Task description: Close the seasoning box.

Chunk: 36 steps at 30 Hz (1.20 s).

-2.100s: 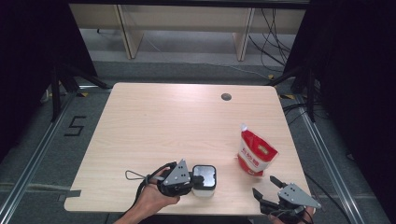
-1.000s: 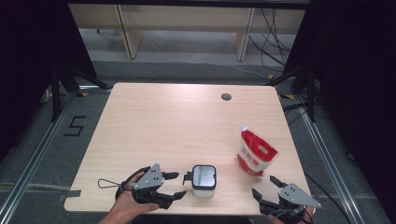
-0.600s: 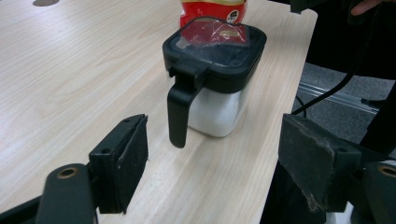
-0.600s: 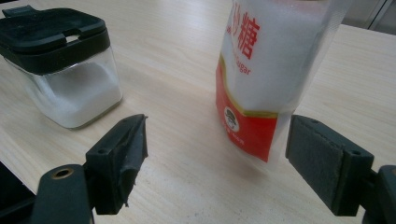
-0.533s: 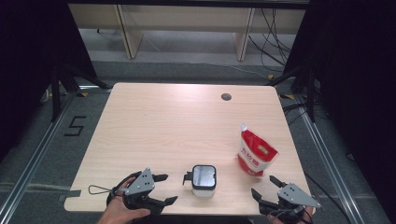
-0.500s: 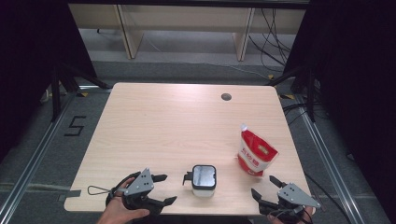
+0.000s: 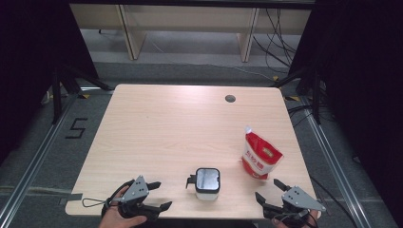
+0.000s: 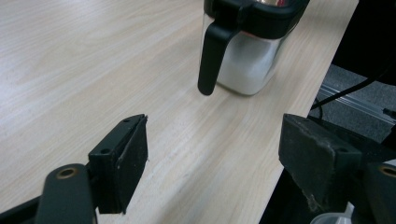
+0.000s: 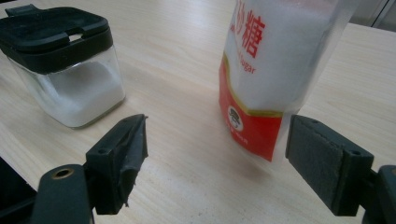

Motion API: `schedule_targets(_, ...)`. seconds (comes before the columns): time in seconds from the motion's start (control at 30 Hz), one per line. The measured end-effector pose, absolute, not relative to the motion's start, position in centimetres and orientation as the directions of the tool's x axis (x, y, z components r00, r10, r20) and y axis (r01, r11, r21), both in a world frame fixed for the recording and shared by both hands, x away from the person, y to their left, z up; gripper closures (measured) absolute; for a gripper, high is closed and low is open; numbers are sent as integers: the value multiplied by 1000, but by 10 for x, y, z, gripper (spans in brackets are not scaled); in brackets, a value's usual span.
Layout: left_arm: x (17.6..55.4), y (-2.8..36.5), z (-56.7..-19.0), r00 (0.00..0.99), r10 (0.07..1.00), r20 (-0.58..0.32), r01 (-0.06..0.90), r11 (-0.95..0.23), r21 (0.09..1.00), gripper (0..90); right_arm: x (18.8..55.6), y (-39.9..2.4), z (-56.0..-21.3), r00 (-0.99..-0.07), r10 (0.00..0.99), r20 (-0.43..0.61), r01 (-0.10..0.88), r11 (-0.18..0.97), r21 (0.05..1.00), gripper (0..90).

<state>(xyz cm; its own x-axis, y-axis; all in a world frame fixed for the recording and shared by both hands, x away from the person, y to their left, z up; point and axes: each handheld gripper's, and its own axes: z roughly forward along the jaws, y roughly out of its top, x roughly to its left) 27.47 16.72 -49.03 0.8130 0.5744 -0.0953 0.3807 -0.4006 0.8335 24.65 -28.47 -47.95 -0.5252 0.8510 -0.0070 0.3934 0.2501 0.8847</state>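
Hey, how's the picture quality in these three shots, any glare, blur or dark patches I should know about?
High view: pale wooden table evenly lit, with a soft bright sheen toward its far edge; surroundings fall into black. Left gripper view: the clear glass jar with black lid throws a faint shadow, and the near black jaws look soft. Right gripper view: the red and white sugar pouch is washed out at its top.

A pale wooden table (image 7: 157, 133) has a cable hole (image 7: 230, 99). On it stand a lidded sugar jar (image 7: 207, 183) and a red sugar pouch (image 7: 259, 155), near each other.
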Motion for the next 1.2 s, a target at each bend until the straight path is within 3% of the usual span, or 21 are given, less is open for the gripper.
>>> schedule_targets(0.1,275,170,-492,823,564,-60,351,-423,835,236,247,-283,-480,-533,846,3,392,244,887,217)
schedule_targets(0.3,264,171,-497,801,587,-120,412,-393,822,223,245,-282,-482,-537,843,20,401,235,885,193)
schedule_targets(0.33,264,174,-498,812,577,-87,394,-432,811,223,246,-282,-483,-553,833,6,396,256,882,186)
schedule_targets(0.4,261,172,-499,805,583,-111,409,-409,816,221,241,-279,-485,-534,844,41,440,236,867,175)
schedule_targets(0.57,261,172,-498,809,576,-120,415,-414,810,220,240,-278,-488,-563,827,6,427,284,858,171)
schedule_targets(0.63,263,173,-499,823,563,-75,376,-440,815,220,240,-277,-488,-573,819,11,432,291,854,171)
schedule_targets(0.8,261,170,-500,802,584,-125,420,-403,813,220,241,-277,-489,-578,816,19,437,290,851,171)
schedule_targets(1.2,263,172,-500,820,567,-81,386,-442,809,222,241,-276,-489,-575,818,17,442,293,848,172)
